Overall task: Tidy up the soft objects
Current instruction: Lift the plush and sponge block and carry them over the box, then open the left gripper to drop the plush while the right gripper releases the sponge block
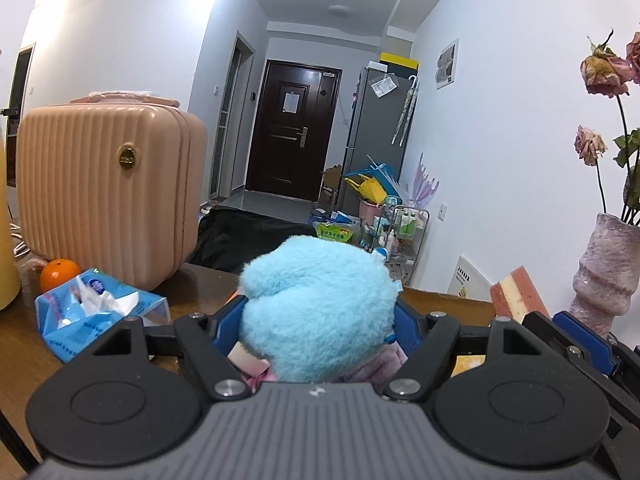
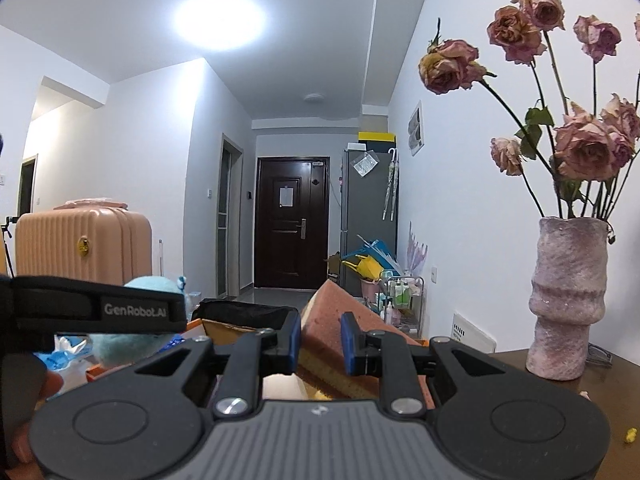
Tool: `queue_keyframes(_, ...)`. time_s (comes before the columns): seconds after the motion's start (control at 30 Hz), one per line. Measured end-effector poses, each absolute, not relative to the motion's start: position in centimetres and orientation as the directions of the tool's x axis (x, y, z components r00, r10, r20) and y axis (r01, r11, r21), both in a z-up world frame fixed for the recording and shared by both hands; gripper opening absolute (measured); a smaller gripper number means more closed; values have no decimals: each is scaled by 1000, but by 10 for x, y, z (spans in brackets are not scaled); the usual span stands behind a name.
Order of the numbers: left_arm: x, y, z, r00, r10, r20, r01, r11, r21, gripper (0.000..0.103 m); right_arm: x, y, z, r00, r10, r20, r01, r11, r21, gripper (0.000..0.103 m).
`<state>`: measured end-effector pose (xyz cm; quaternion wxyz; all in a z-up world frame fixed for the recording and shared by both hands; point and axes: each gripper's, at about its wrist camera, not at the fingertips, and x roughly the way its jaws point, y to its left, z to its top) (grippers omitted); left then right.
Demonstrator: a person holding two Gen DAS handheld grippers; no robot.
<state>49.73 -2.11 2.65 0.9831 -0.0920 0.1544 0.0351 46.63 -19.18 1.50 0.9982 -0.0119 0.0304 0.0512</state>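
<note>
Meanwhile, the left claw [image 1: 320,320] is clamping a fluffy blue plush toy [image 1: 316,308] above the wooden desk [image 1: 24,344], while the right claw [image 2: 320,340] is pinching a pink-and-yellow sponge [image 2: 332,316] beside the vase [image 2: 568,296].

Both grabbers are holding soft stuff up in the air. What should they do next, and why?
Probably carry both on toward the orange box ahead: the left gripper grips the blue plush toy, the right gripper pinches the sponge, and neither is in it yet.
</note>
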Motion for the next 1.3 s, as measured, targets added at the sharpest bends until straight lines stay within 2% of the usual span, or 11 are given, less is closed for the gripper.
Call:
queue_keyframes(0.63,556,-27,18,951,58,-304,-102,986,-130,76,530,-187,9,994,96,-58,-99,994,-52,20)
queue_keyframes(1.07,564,-34,13,947,48,-317,-89,989,-117,77,550,-184,5,988,113,-102,-120,991,-67,21)
queue_keyframes(1.23,562,-32,13,949,54,-310,-92,990,-111,82,553,-185,-1,981,130,-146,-139,989,-52,22)
queue_keyframes(1.27,560,-31,13,950,53,-309,-93,989,-116,85,553,-186,-2,980,132,-149,-140,989,-49,24)
queue_keyframes(1.3,560,-30,12,949,57,-309,-98,988,-119,87,552,-186,-3,980,131,-149,-140,989,-48,31)
